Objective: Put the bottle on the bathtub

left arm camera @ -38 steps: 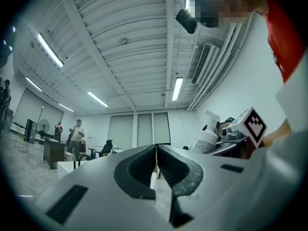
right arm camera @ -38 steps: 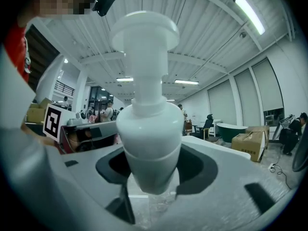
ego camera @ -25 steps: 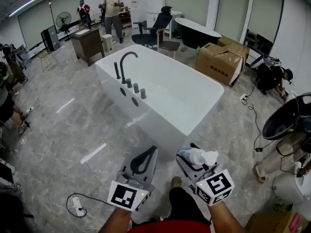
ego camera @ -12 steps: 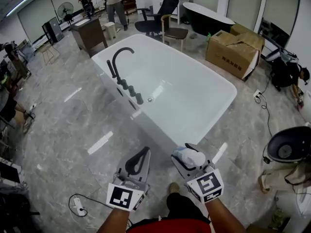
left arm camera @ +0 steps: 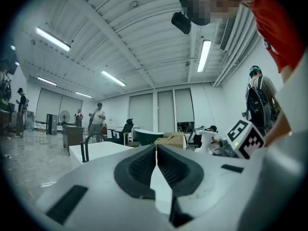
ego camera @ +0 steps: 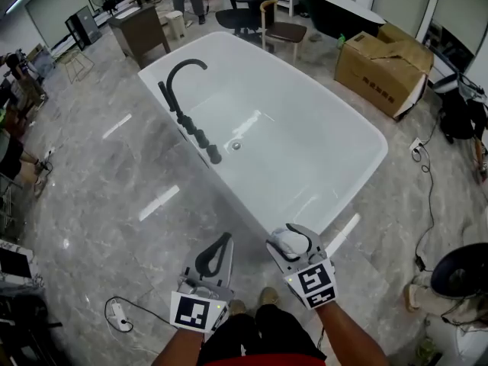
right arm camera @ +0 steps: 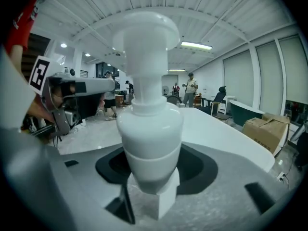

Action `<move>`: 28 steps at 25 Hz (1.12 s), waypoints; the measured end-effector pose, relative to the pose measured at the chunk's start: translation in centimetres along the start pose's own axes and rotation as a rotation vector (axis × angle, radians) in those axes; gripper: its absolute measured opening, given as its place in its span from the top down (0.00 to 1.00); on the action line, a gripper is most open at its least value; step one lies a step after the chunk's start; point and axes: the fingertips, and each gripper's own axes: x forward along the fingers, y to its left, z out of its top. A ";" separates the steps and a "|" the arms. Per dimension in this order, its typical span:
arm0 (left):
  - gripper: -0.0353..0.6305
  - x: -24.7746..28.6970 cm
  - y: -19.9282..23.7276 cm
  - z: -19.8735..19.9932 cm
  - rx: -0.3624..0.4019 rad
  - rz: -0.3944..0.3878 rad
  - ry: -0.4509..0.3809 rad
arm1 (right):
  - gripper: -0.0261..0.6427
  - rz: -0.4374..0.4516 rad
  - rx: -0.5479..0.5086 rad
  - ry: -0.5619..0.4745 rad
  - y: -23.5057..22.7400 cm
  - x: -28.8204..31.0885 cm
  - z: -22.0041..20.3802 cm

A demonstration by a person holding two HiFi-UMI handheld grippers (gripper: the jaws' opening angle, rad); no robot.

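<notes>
A white pump bottle (right arm camera: 149, 129) stands upright between my right gripper's (right arm camera: 150, 174) jaws, which are shut on it; in the head view the bottle (ego camera: 287, 240) shows in the right gripper (ego camera: 292, 244) just short of the near end of the white bathtub (ego camera: 358, 185). The tub has a black arched faucet (ego camera: 181, 75) on its left rim. My left gripper (ego camera: 214, 254) hangs beside the right one over the floor, its jaws shut with nothing between them; the left gripper view shows its pads (left arm camera: 139, 170) meeting.
A cardboard box (ego camera: 389, 63), a black tub (ego camera: 339, 6), chairs (ego camera: 263, 2) and a wooden desk (ego camera: 141, 29) stand beyond the bathtub. A power strip with a cable (ego camera: 114, 311) lies on the grey marble floor at my left. People stand at the far end and sides.
I have walked closer to the bathtub, which now fills more of the head view. Both grippers have kept their pose, the right still holding the bottle.
</notes>
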 end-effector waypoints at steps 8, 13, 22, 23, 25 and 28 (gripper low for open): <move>0.93 3.7 3.4 -5.5 -0.047 -0.038 0.096 | 0.60 -0.022 0.021 0.110 -2.5 7.9 -5.7; 0.93 5.2 5.5 -8.2 -0.061 -0.042 0.128 | 0.60 -0.040 0.038 0.155 -3.7 11.4 -8.8; 0.93 8.0 6.4 -12.6 -0.074 -0.059 0.191 | 0.60 -0.037 0.054 0.202 -5.5 15.2 -13.6; 0.93 8.2 6.5 -12.8 -0.075 -0.061 0.196 | 0.60 -0.037 0.056 0.205 -5.7 15.4 -13.9; 0.93 8.5 6.5 -13.1 -0.075 -0.064 0.202 | 0.60 -0.036 0.057 0.207 -5.9 15.8 -14.2; 0.93 8.8 6.6 -13.6 -0.080 -0.064 0.208 | 0.60 -0.033 0.058 0.207 -6.0 16.2 -14.6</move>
